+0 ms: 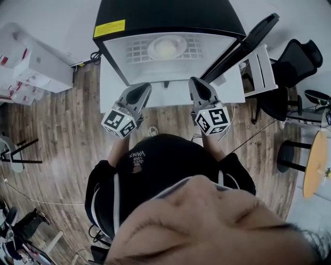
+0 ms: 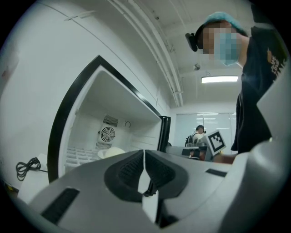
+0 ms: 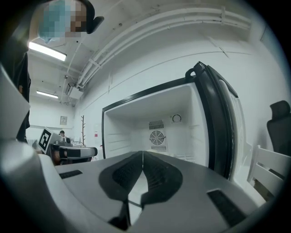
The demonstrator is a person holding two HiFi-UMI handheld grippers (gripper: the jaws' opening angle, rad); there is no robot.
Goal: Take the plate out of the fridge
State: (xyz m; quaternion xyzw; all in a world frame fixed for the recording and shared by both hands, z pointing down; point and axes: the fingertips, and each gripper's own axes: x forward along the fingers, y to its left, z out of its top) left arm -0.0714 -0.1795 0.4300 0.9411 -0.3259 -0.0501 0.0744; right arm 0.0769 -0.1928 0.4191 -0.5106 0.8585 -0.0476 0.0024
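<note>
The left claw (image 1: 143, 88) and right claw (image 1: 196, 83) are held closed, empty, before the opened fridge (image 1: 155, 15) containing the plate (image 1: 166, 47).

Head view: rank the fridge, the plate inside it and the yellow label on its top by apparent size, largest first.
1. fridge, by far the largest.
2. plate.
3. yellow label, only a little smaller than the plate. It lies nearer the camera, so that gap is unsure.
</note>
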